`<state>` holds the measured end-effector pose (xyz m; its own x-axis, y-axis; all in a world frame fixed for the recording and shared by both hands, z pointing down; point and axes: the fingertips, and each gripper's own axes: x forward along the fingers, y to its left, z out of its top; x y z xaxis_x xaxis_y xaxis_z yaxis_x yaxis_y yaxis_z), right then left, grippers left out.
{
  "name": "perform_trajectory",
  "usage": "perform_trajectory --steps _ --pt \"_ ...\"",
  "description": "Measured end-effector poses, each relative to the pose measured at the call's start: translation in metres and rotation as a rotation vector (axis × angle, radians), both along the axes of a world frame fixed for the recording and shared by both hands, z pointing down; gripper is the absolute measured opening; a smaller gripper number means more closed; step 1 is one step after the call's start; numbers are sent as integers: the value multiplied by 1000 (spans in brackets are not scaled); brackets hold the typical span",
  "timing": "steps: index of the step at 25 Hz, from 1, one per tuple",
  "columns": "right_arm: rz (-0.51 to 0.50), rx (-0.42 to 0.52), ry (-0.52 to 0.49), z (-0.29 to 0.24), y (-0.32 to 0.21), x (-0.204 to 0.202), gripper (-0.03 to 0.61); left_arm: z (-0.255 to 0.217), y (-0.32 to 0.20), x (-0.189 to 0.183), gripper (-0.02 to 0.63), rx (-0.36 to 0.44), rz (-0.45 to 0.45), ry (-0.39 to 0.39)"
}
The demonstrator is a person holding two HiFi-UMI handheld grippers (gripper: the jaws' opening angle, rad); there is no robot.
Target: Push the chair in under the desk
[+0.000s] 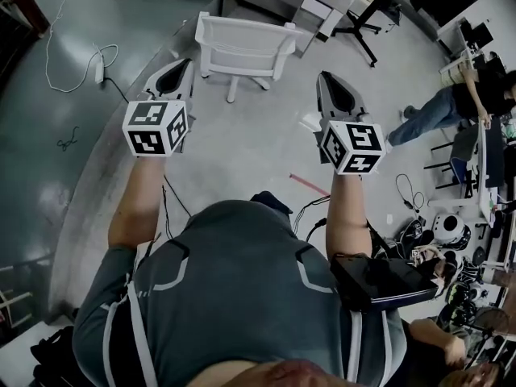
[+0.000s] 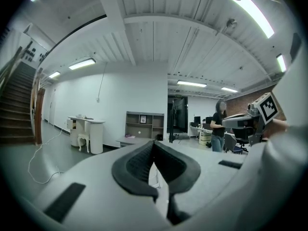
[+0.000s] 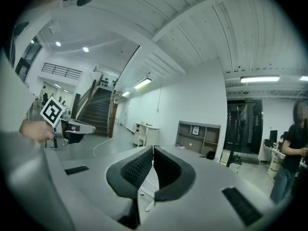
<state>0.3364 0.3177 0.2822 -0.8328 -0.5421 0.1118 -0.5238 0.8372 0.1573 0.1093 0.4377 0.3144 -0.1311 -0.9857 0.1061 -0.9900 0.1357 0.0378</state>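
Standing ahead, white chair (image 1: 242,45), between and apart from left gripper (image 1: 179,66) and right gripper (image 1: 326,79), both closed, empty

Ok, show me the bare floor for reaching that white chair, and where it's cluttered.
Bare floor runs between the left gripper and right gripper up to the white chair. Crowded: loose cable at left, gear and cables at right.

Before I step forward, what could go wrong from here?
The red strip and white scrap lie on the floor short of the white chair: possible slip. Both the left gripper and right gripper are shut, so an off-centre push may swing the chair past the desk.
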Motion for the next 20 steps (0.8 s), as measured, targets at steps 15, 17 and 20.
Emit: perform_trajectory --steps 15,17,20 --pt "-131 -13 50 29 -95 -64 30 17 -86 -38 11 -68 -2 -90" --pt "-133 -1 63 34 -121 -77 31 19 -111 -49 11 -79 0 -102" --pt "-137 -14 70 45 -157 -95 31 26 -148 -67 11 -96 2 -94"
